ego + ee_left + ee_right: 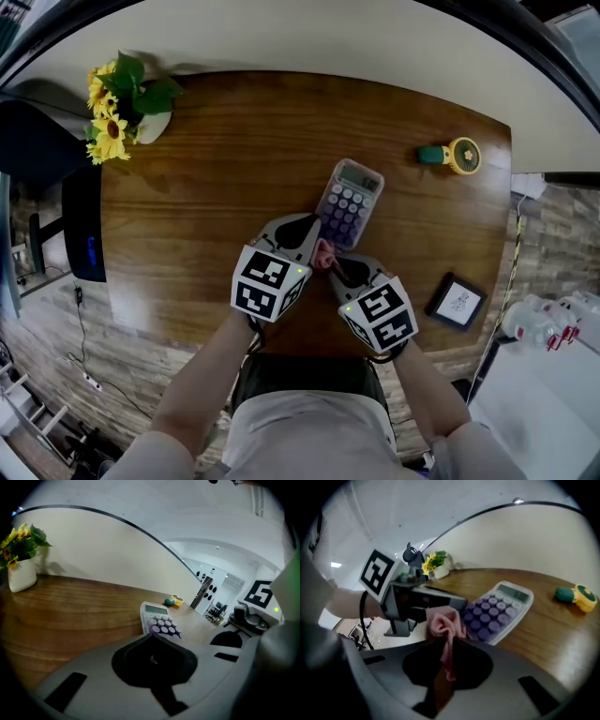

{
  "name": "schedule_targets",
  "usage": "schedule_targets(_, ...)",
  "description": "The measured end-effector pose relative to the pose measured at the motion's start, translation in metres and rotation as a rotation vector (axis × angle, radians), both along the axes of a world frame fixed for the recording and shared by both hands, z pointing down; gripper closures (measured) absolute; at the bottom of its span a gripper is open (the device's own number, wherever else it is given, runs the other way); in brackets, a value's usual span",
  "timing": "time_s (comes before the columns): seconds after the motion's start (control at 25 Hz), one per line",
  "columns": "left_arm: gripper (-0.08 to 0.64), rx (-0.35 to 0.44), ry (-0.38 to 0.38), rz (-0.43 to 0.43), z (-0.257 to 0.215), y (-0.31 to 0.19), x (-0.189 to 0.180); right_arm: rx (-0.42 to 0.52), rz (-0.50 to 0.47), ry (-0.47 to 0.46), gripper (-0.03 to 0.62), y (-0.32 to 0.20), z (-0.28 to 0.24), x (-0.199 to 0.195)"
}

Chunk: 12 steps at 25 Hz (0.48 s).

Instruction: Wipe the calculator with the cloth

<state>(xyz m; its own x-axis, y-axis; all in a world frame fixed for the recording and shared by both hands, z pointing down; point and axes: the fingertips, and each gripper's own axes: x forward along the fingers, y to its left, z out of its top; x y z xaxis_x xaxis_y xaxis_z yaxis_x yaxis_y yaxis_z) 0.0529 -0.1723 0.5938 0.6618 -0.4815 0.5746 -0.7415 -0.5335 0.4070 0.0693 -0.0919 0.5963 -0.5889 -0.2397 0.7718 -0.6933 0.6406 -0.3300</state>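
At centre of the head view, on the wooden table (206,187), lies 1 calculator (349,202): pale body, round purple keys, grey-green display at its far end, set at a slant. 1 pink cloth (324,254), bunched, sits just below its near edge. The right gripper (339,269) has its jaws closed on it. Left gripper (312,228): jaws together, nothing seen btwn them, tips at the calculator's lower-left edge. Also 1 vase of sunflowers (117,108) upper left, 1 yellow-green gadget (452,155) upper right, 1 dark frame (456,302) lower right.
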Motion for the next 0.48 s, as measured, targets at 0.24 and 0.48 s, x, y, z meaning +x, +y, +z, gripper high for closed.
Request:
schedule_targets(0.24,0.557,-0.002,0.002,0.009,-0.001,0.001,0.001,0.074,0.123,-0.068,0.552,-0.03,-0.038,0.016)
schedule_targets(0.48,0.557,0.009,-0.001,0.005,-0.002,0.001,0.002,0.235,0.172,-0.082,0.549,-0.108,-0.058,0.005)
